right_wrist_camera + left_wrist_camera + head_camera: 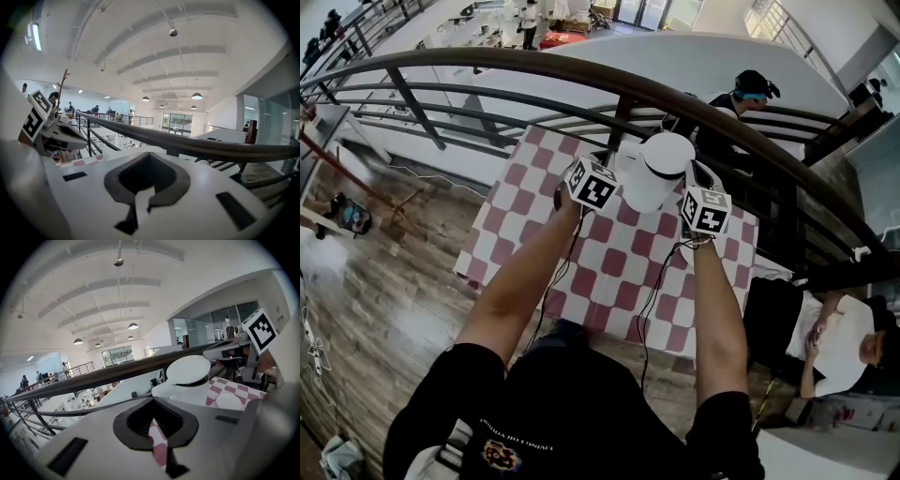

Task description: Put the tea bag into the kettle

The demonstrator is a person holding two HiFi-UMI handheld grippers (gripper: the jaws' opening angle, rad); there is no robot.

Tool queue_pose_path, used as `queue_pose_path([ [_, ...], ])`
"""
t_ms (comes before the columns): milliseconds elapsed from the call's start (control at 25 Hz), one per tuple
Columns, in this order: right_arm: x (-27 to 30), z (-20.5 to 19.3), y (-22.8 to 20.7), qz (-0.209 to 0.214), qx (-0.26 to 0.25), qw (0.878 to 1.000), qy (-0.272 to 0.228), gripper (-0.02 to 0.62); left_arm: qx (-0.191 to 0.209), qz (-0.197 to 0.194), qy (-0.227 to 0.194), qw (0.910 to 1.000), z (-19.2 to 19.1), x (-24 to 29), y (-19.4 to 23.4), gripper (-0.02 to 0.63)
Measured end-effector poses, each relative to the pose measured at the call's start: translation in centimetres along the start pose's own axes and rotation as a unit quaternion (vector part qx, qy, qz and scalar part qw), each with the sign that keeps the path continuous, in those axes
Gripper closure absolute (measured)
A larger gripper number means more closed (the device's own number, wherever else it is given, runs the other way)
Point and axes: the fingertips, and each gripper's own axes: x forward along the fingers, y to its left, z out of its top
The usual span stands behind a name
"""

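The white kettle [652, 169] stands on the pink-and-white checked table [609, 262], its white lid [188, 369] on top. My left gripper [598, 169] is close beside the kettle on its left, and my right gripper [700, 183] is close on its right. In the left gripper view the jaws [157, 427] are together, with checked cloth showing through their cut-out. In the right gripper view the jaws [146, 180] are also together. A pale sliver shows in their slit, and I cannot tell what it is. No tea bag is plainly visible in any view.
A dark curved railing [581, 75] runs just behind the table, with a drop to a lower floor beyond. A small white round thing [228, 401] lies on the cloth by the kettle. A person [741, 94] stands behind the rail, and another [844, 347] sits at the right.
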Motion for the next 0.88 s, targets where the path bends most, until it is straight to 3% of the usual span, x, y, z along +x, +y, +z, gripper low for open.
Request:
queue_pose_path([
  [880, 0.1, -1.6, -0.4, -0.019, 0.015, 1.000, 0.005, 0.583, -0.001, -0.011, 0.001, 0.9999, -0.5, 0.6, -0.4, 0.603],
])
